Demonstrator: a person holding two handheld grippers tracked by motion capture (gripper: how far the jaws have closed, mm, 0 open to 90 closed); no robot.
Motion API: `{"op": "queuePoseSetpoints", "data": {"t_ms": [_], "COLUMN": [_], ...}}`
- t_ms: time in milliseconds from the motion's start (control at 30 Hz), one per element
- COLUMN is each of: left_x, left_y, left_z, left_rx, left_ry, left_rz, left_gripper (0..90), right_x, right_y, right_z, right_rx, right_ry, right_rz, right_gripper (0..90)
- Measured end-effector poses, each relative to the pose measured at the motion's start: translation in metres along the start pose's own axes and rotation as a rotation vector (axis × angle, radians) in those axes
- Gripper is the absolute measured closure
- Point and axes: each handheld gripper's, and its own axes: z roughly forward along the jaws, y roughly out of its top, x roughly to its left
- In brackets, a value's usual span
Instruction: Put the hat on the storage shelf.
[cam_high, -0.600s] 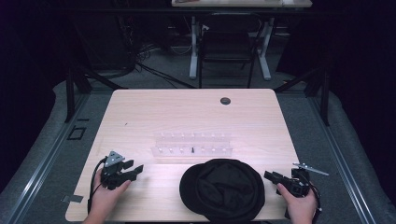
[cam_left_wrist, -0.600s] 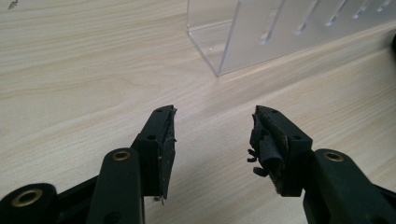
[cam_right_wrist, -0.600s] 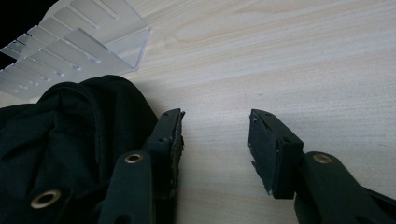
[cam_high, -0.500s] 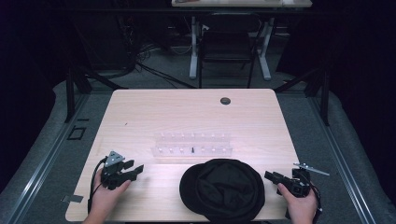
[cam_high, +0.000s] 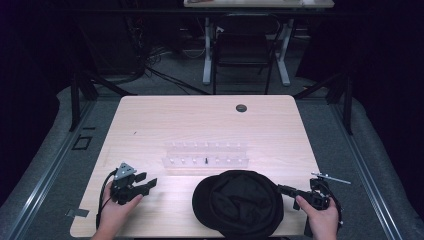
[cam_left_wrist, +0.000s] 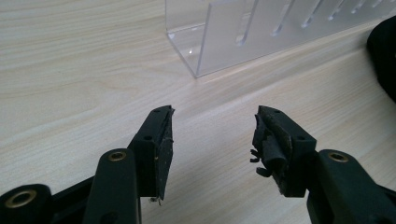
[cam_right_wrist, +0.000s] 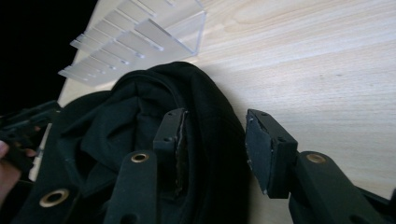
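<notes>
Black cap (cam_high: 239, 201) lies crown-side down on the near edge of the light wood table (cam_high: 200, 120), approx centre-right, its hollow facing up; in the right gripper view the cap's (cam_right_wrist: 140, 121) dark fabric rim bulges up w/ a seam line visible. Right gripper (cam_high: 286, 190) sits at the cap's right edge, jaws parted: one jaw over the inside of the rim, the other outside over bare wood, rim fabric between them, pads not pressing on it. Right hand (cam_high: 320, 217) holds it from the bottom edge. Just behind the cap stands a clear acrylic rack (cam_high: 206, 154) w/ a row of slots, close to the cap's far side but apart. Left gripper (cam_high: 148, 184) is well left of the cap, low over the table, jaws spread wide w/ nothing between, only wood grain; rack corner (cam_left_wrist: 196, 42) ahead of it. Left hand (cam_high: 116, 212) grips it. Small dark round hole (cam_high: 241, 108) at the table's far side.
</notes>
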Motion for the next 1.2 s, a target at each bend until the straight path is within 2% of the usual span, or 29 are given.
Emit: {"op": "queuePoseSetpoints", "data": {"t_ms": [33, 167, 200, 233, 267, 300, 333, 367, 467, 500, 633, 800, 967, 1200], "left_x": [0.0, -0.003, -0.003, -0.003, -0.004, -0.004, -0.005, -0.005, -0.006, -0.006, -0.007, -0.006, -0.006, -0.006], "left_y": [0.001, 0.0, 0.0, 0.0, 0.0, 0.0, 0.0, 0.0, 0.0, 0.0, 0.0, 0.0, 0.0, 0.0], "left_z": [-0.001, 0.0, 0.0, 0.0, 0.0, 0.0, 0.0, 0.0, 0.0, 0.0, 0.001, 0.001, 0.001, 0.001], "left_rx": [0.01, 0.0, 0.002, -0.001, 0.001, -0.001, -0.001, 0.001, 0.005, 0.006, 0.005, 0.006, 0.003, 0.006], "left_ry": [-0.004, -0.006, -0.007, -0.008, -0.007, -0.006, -0.01, -0.01, -0.011, -0.014, -0.017, -0.018, -0.015, -0.014], "left_rz": [0.004, 0.01, 0.016, 0.017, 0.015, 0.018, 0.018, 0.02, 0.031, 0.032, 0.034, 0.037, 0.032, 0.034], "left_gripper": [46.8, 46.7, 46.8, 46.8, 46.8, 46.8, 46.8, 46.7, 46.8, 46.8, 46.8, 46.8, 46.8, 46.8], "right_x": [0.001, 0.005, 0.006, 0.008, 0.01, 0.013, 0.015, 0.016, 0.02, 0.02, 0.018, 0.017, 0.016, 0.015], "right_y": [0.001, 0.002, 0.003, 0.003, 0.003, 0.004, 0.003, 0.003, 0.002, 0.003, 0.005, 0.007, 0.01, 0.014], "right_z": [0.0, -0.005, -0.008, -0.007, -0.007, -0.011, -0.009, -0.009, -0.009, -0.009, -0.007, 0.0, 0.007, 0.014], "right_rx": [0.007, 0.045, 0.081, 0.079, 0.088, 0.139, 0.128, 0.139, 0.171, 0.192, 0.221, 0.292, 0.332, 0.387], "right_ry": [-0.005, -0.018, -0.048, -0.03, -0.042, -0.079, -0.06, -0.062, -0.092, -0.107, -0.147, -0.15, -0.147, -0.148], "right_rz": [-0.001, -0.005, -0.028, -0.018, -0.024, -0.057, -0.045, -0.049, -0.053, -0.061, -0.064, -0.046, -0.029, -0.028], "right_gripper": [57.8, 57.9, 57.9, 57.9, 58.4, 58.5, 58.7, 58.9, 61.0, 61.7, 64.7, 67.8, 71.7, 70.4]}}
